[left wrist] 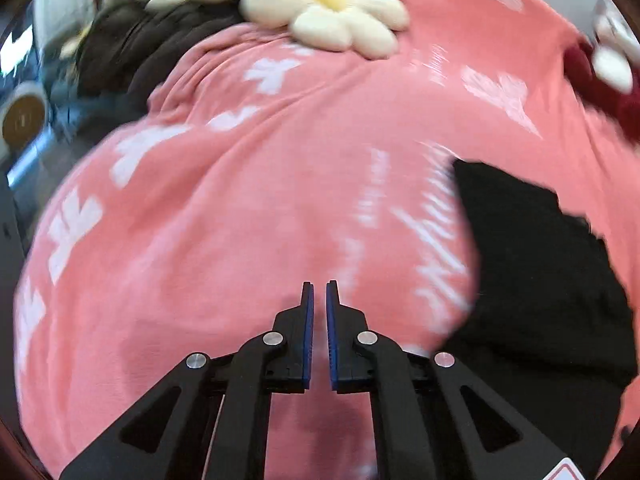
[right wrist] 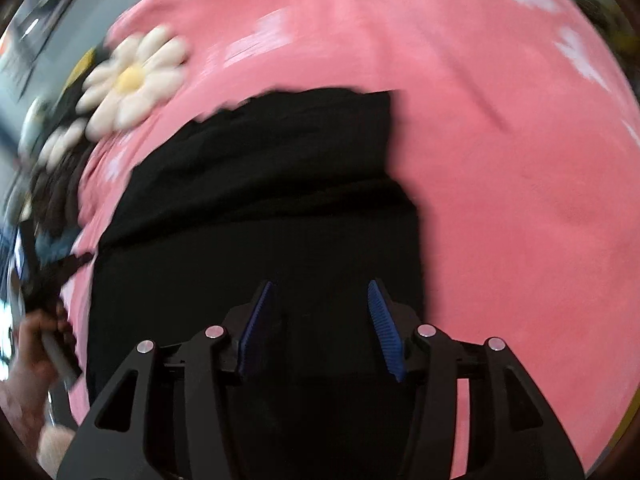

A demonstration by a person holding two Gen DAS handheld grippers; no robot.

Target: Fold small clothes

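Observation:
A black garment [right wrist: 260, 200] lies flat on a pink cloth [right wrist: 500, 160] with white prints. My right gripper [right wrist: 320, 292] hovers over the garment's near part, its blue pads apart and nothing pressed between them. In the left wrist view the same black garment [left wrist: 540, 280] sits at the right, beside my left gripper [left wrist: 320, 286]. That gripper is shut over the bare pink cloth [left wrist: 240, 220], with only a thin slit between the pads and nothing in it. Both views are blurred.
A plush daisy [left wrist: 324, 4] on a dark knitted item [left wrist: 132, 48] rests at the far side of the cloth. A red item [left wrist: 624, 100] lies at the far right. A person's hand [right wrist: 28, 356] shows at the lower left. A round brown object [left wrist: 22, 120] sits off the cloth.

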